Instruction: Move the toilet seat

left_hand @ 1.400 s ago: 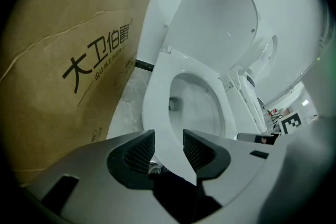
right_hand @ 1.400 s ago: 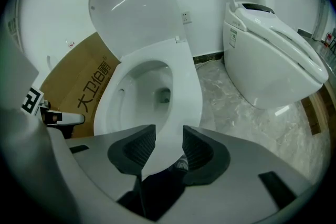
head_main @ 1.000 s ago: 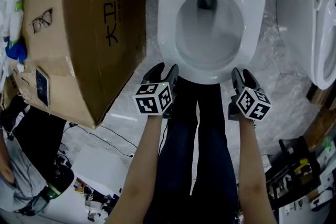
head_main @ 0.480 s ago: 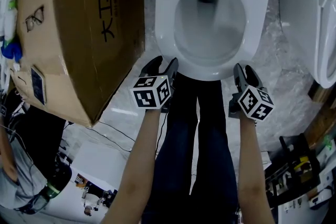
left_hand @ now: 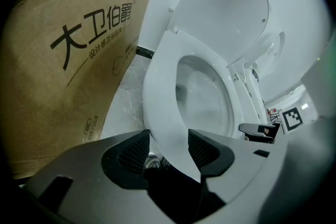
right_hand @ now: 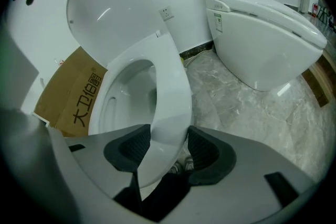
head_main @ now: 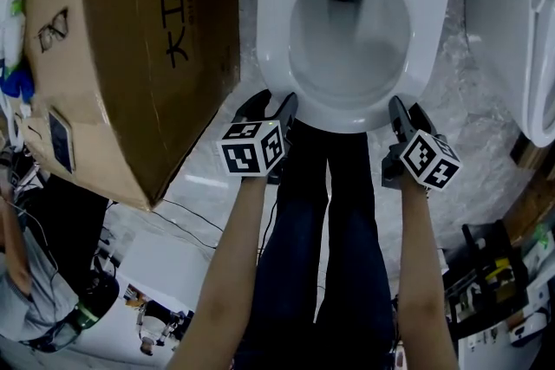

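Change: both sets of fingers have just been opening, with the seat rim showing in each gap. The hands have hardly shifted against the toilet seat (head_main: 273, 30). The right marker cube (head_main: 431, 160) has rolled a touch.
Toilet seat: white, lying down flat on the bowl (head_main: 347, 48), with its front rim toward the person.
Lid (right_hand: 105, 13): raised, standing behind the seat's back end.
Left gripper (head_main: 270, 104): at the left part of the seat's front rim, pointing steeply down.
Left fingers (left_hand: 126, 152): spread as wide as I've seen them. The seat's rim runs through the gap, but I see no clamp on it, so nothing is held.
Right gripper (head_main: 408, 113): at the right part of the seat's front rim, with the same steep tilt.
Right fingers (right_hand: 205, 152): also wide apart. The seat's rim sits in the gap, I read no squeeze, and nothing is held.
Cardboard box (head_main: 130, 56): just left of the seat, brown with dark printed characters.
Second toilet (right_hand: 262, 29): right of the seat and apart from it, with its lid down.
Floor (right_hand: 236, 102): grey marbled, all round the seat's toilet.
Legs (head_main: 329, 230): dark trousers, below the seat's front rim, between the two grippers.
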The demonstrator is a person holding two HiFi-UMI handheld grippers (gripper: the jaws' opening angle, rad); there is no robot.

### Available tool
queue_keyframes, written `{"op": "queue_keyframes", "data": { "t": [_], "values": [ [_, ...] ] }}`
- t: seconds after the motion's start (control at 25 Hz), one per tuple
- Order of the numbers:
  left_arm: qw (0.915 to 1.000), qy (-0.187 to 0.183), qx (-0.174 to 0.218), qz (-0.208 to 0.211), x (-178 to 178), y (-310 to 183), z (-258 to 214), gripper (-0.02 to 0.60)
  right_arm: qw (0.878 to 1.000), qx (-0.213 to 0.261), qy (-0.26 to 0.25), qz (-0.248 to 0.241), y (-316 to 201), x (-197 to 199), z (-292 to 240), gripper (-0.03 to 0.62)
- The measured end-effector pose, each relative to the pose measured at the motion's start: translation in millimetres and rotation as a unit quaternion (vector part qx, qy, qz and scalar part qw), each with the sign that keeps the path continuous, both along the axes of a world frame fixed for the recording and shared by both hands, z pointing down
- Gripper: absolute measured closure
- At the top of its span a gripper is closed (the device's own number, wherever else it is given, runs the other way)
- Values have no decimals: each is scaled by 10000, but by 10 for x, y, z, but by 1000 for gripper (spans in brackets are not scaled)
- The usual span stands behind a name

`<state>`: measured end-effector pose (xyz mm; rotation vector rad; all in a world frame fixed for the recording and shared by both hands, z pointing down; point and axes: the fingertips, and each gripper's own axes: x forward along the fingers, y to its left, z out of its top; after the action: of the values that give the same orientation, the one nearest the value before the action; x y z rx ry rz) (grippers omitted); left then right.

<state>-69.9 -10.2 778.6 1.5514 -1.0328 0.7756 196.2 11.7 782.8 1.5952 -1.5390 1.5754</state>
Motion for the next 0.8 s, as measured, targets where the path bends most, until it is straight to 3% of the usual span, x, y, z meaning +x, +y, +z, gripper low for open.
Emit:
{"op": "queue_keyframes", "data": {
  "t": [0.44, 0.8],
  "values": [
    [9999, 7, 130, -6, 1, 11, -25, 357, 9999, -122, -60, -46, 5, 12, -36, 381],
    [9989, 17, 442, -134, -6, 8, -229, 358, 9996, 132, -126, 230, 2, 38, -247, 395]
  ]
}}
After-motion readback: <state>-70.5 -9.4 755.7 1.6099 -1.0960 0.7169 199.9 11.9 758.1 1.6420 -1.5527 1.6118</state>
